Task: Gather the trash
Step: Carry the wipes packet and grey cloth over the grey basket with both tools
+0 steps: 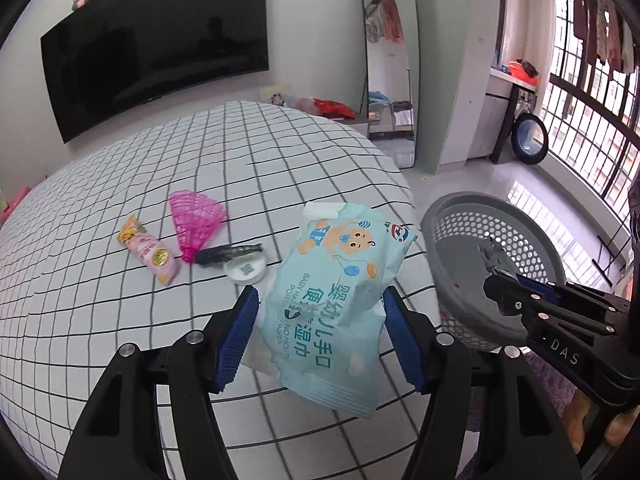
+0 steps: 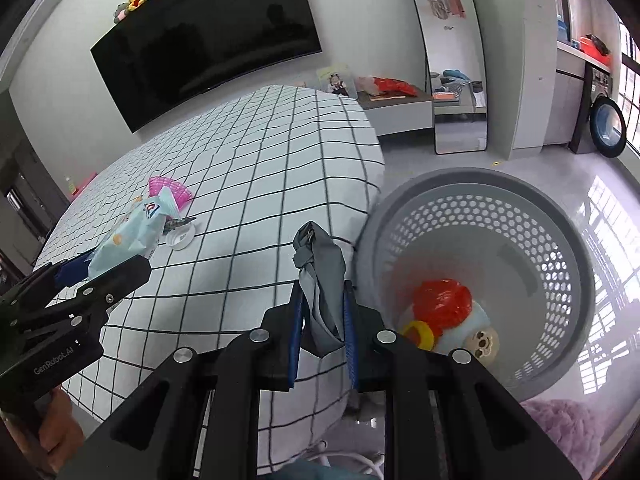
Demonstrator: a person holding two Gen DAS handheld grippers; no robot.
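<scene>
My left gripper (image 1: 320,308) is shut on a light blue baby wipes pack (image 1: 340,280) and holds it above the checked bed (image 1: 120,320); the pack also shows in the right wrist view (image 2: 132,236). My right gripper (image 2: 322,300) is shut on a crumpled grey wrapper (image 2: 320,276) near the bed's edge, just left of the grey perforated basket (image 2: 560,240). The basket holds a red bag (image 2: 440,304), a yellow ring (image 2: 420,332) and a pale blue pack (image 2: 476,340). On the bed lie a pink snack packet (image 1: 150,254), a pink net (image 1: 196,220), a dark wrapper (image 1: 228,254) and a white lid (image 1: 246,271).
A black TV (image 1: 160,44) hangs on the far wall. A standing mirror (image 1: 390,64) leans beyond the bed. A washing machine (image 1: 528,136) stands by the barred window. A purple rug (image 2: 560,424) lies on the glossy floor by the basket.
</scene>
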